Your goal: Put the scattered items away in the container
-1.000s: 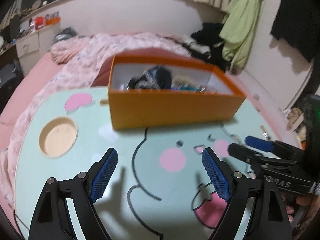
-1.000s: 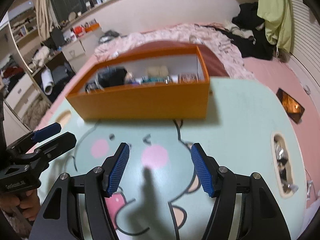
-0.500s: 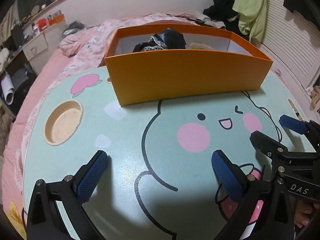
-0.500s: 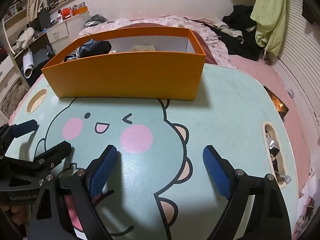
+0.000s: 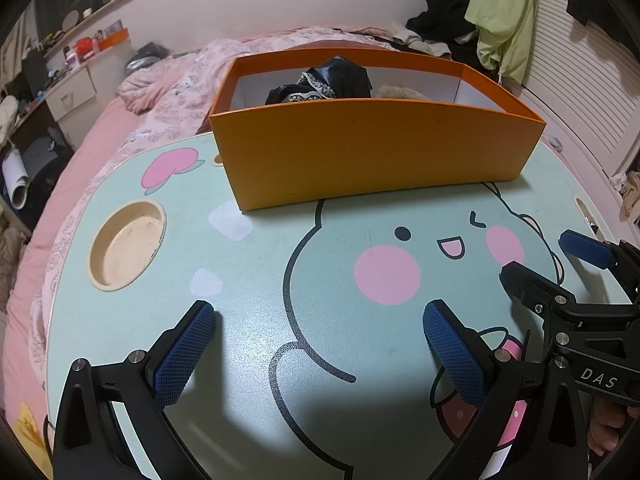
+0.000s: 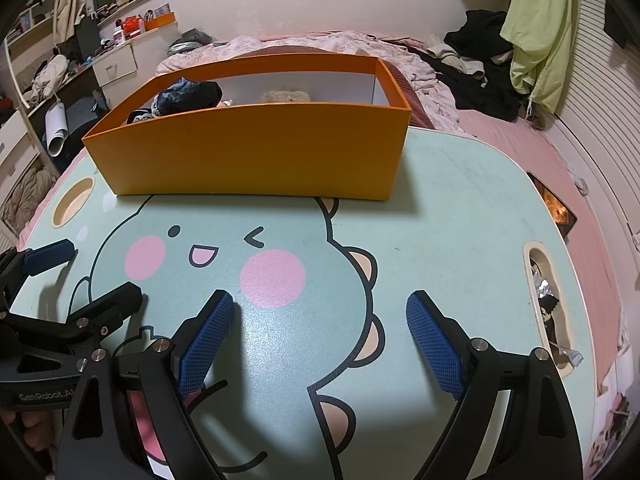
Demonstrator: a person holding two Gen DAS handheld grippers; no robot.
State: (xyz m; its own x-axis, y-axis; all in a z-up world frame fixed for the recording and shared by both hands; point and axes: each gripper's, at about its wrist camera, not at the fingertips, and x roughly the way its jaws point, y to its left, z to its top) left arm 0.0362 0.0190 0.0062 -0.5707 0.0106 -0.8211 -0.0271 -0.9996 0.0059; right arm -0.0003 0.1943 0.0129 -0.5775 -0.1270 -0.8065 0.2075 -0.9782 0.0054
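Showing mint-green lap table (image 5: 248, 360) w/ printed cartoon dinosaur (image 5: 400, 264), set on a bed w/ pink floral duvet (image 5: 168, 92). Round cup recess (image 5: 128, 250) at table's left edge in left wrist view; oval slot (image 6: 546, 304) at right edge in right wrist view, holding foil wrappers. Behind: white drawers (image 6: 116, 66), cluttered shelf, dark clothes pile (image 6: 484, 76), pale-green garment (image 6: 536, 40) hanging by slatted wall. Dark phone-like slab (image 6: 554, 208) on pink sheet beside table's right edge.

Left gripper (image 5: 316, 356): jaws spread wide, just opened further, nothing between blue pads (image 5: 184, 356); over bare tabletop. Right gripper (image 6: 320, 344): also wide apart, empty, opened earlier in the last second. Each gripper seen at the edge of the other's view, side by side, w/ person's fingers partly visible at frame corners.

Orange box (image 5: 376, 160) at table's far edge, well apart from both grippers, directly ahead. Inside, white-lined: black lace-trimmed fabric bundle (image 5: 332, 80) toward left end, beige fuzzy item (image 5: 400, 92) near centre; rest hidden by front wall. No loose items on tabletop btw. grippers and box.
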